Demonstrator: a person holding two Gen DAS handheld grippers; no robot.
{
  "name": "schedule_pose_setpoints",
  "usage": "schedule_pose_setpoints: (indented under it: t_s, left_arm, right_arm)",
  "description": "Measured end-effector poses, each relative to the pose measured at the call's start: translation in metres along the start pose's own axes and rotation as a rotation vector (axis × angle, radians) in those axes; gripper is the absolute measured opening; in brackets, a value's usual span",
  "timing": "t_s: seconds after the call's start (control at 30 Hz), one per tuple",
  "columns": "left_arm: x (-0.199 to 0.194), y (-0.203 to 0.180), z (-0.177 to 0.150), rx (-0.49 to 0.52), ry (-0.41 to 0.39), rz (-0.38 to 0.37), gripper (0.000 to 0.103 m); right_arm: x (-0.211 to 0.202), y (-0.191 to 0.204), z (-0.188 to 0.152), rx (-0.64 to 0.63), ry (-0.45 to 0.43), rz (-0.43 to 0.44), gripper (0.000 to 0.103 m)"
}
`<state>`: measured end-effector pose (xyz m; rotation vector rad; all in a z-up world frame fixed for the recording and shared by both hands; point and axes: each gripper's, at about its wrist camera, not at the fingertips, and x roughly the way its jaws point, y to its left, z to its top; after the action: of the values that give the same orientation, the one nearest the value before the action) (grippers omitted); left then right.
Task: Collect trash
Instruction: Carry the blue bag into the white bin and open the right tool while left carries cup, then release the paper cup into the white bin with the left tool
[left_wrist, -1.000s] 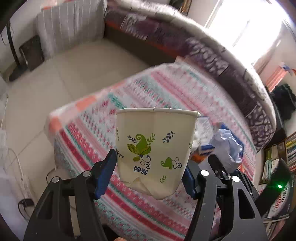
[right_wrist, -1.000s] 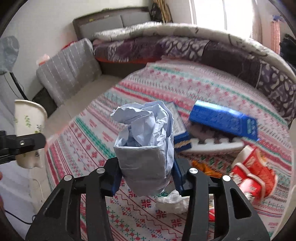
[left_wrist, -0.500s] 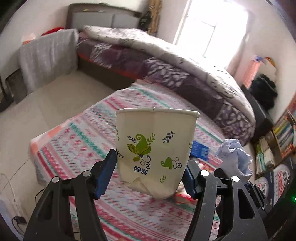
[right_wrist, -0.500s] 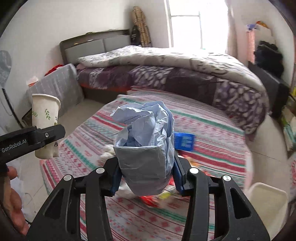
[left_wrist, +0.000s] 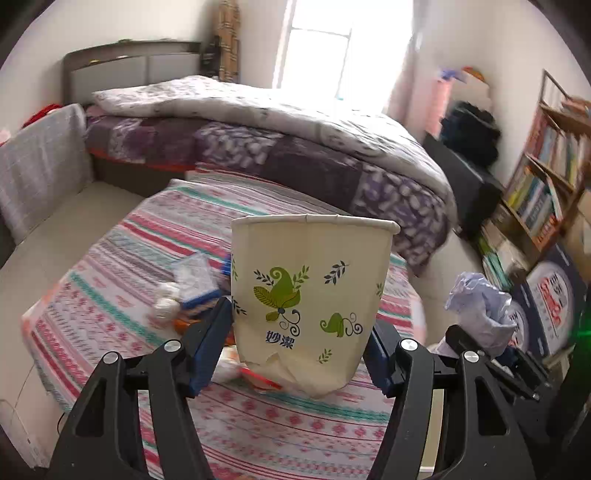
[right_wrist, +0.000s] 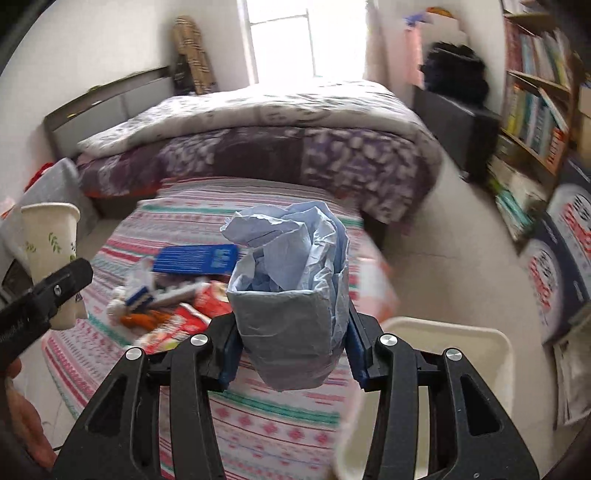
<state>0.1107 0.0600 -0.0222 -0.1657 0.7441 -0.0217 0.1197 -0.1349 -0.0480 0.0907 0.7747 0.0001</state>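
Note:
My left gripper (left_wrist: 301, 352) is shut on a cream paper cup (left_wrist: 310, 295) with green leaf prints, held upright above the striped tablecloth (left_wrist: 122, 295). That cup (right_wrist: 50, 254) also shows at the left of the right wrist view. My right gripper (right_wrist: 291, 341) is shut on a crumpled pale blue paper wad (right_wrist: 291, 280), which also appears at the right of the left wrist view as the same wad (left_wrist: 480, 314). Several pieces of trash lie on the cloth: a blue box (right_wrist: 195, 258), red wrappers (right_wrist: 177, 321) and white tissue (left_wrist: 166, 299). A white bin (right_wrist: 461, 354) stands at the table's right.
A bed with a purple patterned quilt (right_wrist: 280, 147) lies behind the table. Bookshelves (right_wrist: 535, 92) and printed boxes (right_wrist: 561, 266) line the right wall. A grey striped cushion (left_wrist: 37, 166) stands at the left. A hand (right_wrist: 22, 424) shows at the lower left.
Both grippers have swung to the right and risen a little with their loads still held. The white bin has come into the right wrist view.

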Motion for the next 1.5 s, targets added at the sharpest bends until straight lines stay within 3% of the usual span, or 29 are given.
schedule_pose_setpoints:
  t_s: [0.27,0.37,0.47,0.6,1.0,1.1,1.3,1.5]
  left_arm:
    - [0.015,-0.06,-0.023,0.098,0.042,-0.085,0.065]
    - [0.021,-0.08,-0.031,0.132,0.068,-0.121,0.065]
    - [0.027,-0.101,-0.04,0.169,0.086,-0.143,0.065]
    - [0.033,-0.123,-0.051,0.206,0.115,-0.181,0.065]
    - [0.049,-0.176,-0.08,0.273,0.207,-0.305,0.068]
    - [0.05,-0.188,-0.086,0.293,0.227,-0.339,0.079]
    - [0.051,-0.185,-0.082,0.308,0.229,-0.307,0.086]
    - [0.063,-0.153,-0.065,0.301,0.241,-0.18,0.087]
  right_arm:
    - [0.003,-0.074,-0.015,0.1,0.099,-0.134,0.046]
    - [0.004,-0.096,-0.022,0.132,0.142,-0.177,0.054]
    - [-0.004,-0.119,-0.027,0.17,0.125,-0.239,0.074]
    - [-0.014,-0.136,-0.028,0.181,0.098,-0.285,0.081]
    - [-0.032,-0.197,-0.034,0.277,0.078,-0.376,0.089]
    - [-0.034,-0.208,-0.034,0.317,0.083,-0.368,0.09]
    - [-0.033,-0.207,-0.03,0.348,0.087,-0.33,0.092]
    - [-0.027,-0.181,-0.023,0.3,0.094,-0.281,0.094]
